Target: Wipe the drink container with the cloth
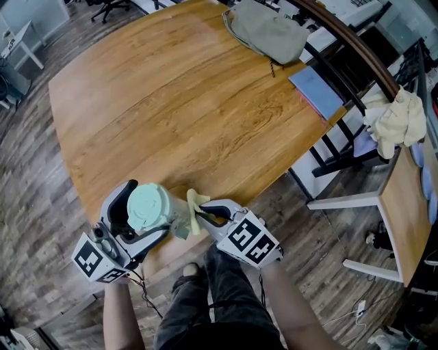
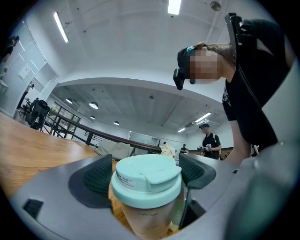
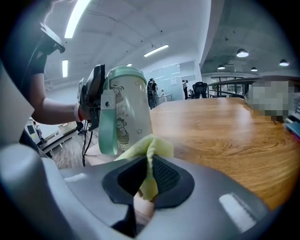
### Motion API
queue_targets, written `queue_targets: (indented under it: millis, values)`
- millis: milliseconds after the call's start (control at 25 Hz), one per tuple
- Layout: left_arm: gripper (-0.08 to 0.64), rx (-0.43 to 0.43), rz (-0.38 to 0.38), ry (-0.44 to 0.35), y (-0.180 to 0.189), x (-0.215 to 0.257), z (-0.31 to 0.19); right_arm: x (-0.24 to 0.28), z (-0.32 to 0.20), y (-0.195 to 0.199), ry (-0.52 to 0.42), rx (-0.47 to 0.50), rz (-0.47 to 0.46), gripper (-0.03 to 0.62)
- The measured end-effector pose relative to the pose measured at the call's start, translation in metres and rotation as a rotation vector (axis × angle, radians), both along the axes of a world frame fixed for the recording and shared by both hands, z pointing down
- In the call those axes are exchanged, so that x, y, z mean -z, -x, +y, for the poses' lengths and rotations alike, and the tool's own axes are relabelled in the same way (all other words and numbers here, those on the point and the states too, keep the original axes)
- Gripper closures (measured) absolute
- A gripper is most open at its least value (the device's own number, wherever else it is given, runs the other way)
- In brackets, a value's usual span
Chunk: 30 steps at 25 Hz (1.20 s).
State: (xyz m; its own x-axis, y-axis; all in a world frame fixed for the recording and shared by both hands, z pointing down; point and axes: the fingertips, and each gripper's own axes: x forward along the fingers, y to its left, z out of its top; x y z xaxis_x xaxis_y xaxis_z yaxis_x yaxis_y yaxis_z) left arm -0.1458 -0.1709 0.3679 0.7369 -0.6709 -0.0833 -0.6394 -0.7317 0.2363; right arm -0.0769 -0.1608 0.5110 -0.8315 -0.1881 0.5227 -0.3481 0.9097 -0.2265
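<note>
Two tables stand in an open office room: a broad, rounded wooden table (image 1: pixel 171 102) fills most of the head view, and a second table (image 1: pixel 404 205) of paler wood shows at the right edge, with a cream heap of fabric (image 1: pixel 397 119) at its far end. A grey-green bag (image 1: pixel 267 31) lies at the wooden table's far side, and a blue folder (image 1: pixel 316 90) lies flat near its right edge. The floor (image 1: pixel 34 171) is grey wood plank, and a strip light (image 2: pixel 174 5) runs along the white ceiling. At the table's near edge, the left gripper (image 1: pixel 140 219) has its two dark pads closed against opposite sides of the drink container (image 1: pixel 149 207), just below its mint-green lid, so the pale container stands upright between them. A mint carry strap (image 3: pixel 107 124) hangs down the container's side. The right gripper (image 1: pixel 209 217) has its pads pressed together on the yellow cloth (image 1: pixel 195 204), a fold of which sticks up out of the pinch. The cloth sits right beside the container's lower side; whether the two actually touch cannot be made out.
</note>
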Motion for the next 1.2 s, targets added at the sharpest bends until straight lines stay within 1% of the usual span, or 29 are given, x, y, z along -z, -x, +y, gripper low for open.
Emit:
queue_targets:
  millis: [120,200,280,480,640,760,840,920,1080,1200]
  values:
    - [0.130,0.002,-0.011,-0.001,-0.002,0.000,0.000,-0.006,0.001,-0.004,-0.009,-0.014,0.037,0.549]
    - [0.130,0.008,-0.017,0.000,-0.003,0.000,0.000,-0.006,0.001,-0.008,-0.043,-0.018,0.068,0.549]
    - [0.130,0.014,-0.029,-0.001,-0.004,0.000,0.001,-0.001,0.000,-0.015,-0.076,-0.034,0.075,0.549]
    - [0.130,0.026,-0.078,-0.002,-0.011,-0.001,0.003,0.027,-0.013,-0.037,-0.140,-0.148,0.016,0.549]
    - [0.130,0.018,-0.114,-0.013,-0.028,0.005,0.003,0.050,-0.023,-0.055,-0.195,-0.262,-0.032,0.549]
    - [0.130,0.024,-0.185,-0.009,-0.034,-0.002,0.004,0.062,-0.023,-0.065,-0.201,-0.324,-0.088,0.549]
    - [0.130,0.024,-0.195,-0.011,-0.039,0.001,0.004,0.071,-0.021,-0.068,-0.200,-0.354,-0.121,0.549]
    - [0.130,0.032,-0.212,-0.010,-0.044,0.004,0.004,0.078,-0.018,-0.070,-0.211,-0.375,-0.129,0.549]
    - [0.130,0.045,-0.310,0.010,-0.049,-0.010,0.007,0.087,-0.012,-0.074,-0.231,-0.412,-0.136,0.549]
    - [0.130,0.042,-0.350,0.004,-0.058,-0.011,0.009,0.093,-0.009,-0.077,-0.241,-0.443,-0.151,0.549]
